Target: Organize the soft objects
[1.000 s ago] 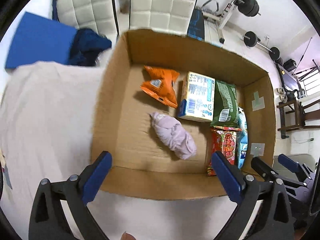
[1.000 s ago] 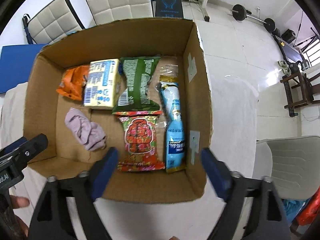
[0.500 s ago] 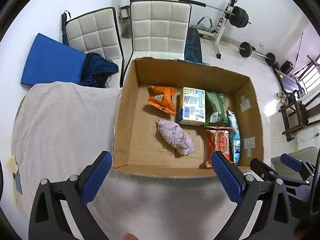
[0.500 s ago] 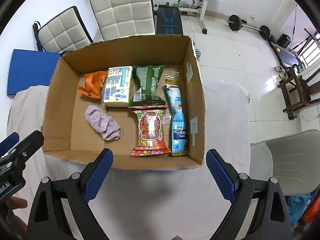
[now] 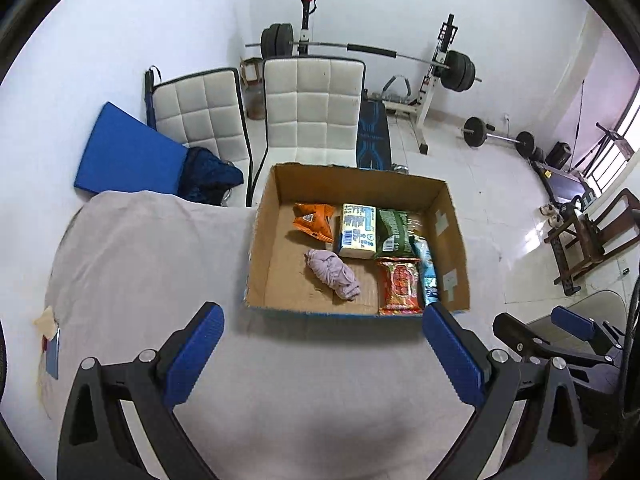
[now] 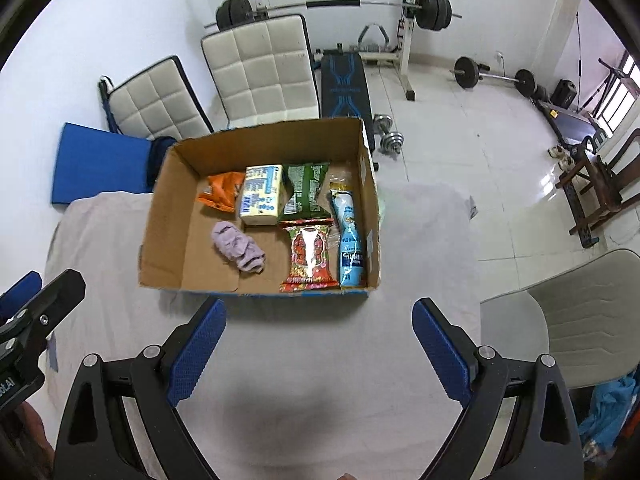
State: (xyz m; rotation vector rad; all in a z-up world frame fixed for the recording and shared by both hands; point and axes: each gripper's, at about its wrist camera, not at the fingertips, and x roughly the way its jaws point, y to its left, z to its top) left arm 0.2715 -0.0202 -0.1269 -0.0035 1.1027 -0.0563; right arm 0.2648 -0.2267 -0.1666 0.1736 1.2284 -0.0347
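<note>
Right wrist view: my right claw (image 6: 316, 344) and left claw (image 5: 320, 354) hang released and empty above the tabletop (image 6: 320, 360) | cloth bundle (image 6: 239, 246) and snack packs (image 6: 308, 254) lie inside the box (image 6: 168, 216) | I judge nothing remains outside; I should approach low over the near wall.

A: Where does the cloth (image 5: 333, 273) lie?

B: On the floor of the box (image 5: 267, 240), a crumpled lilac bundle. The orange bag (image 5: 313, 222), yellow pack (image 5: 357, 231) and green bag (image 5: 393, 229) lie behind it; the red pack (image 5: 400, 287) and blue tube (image 5: 427, 270) on the right.
</note>
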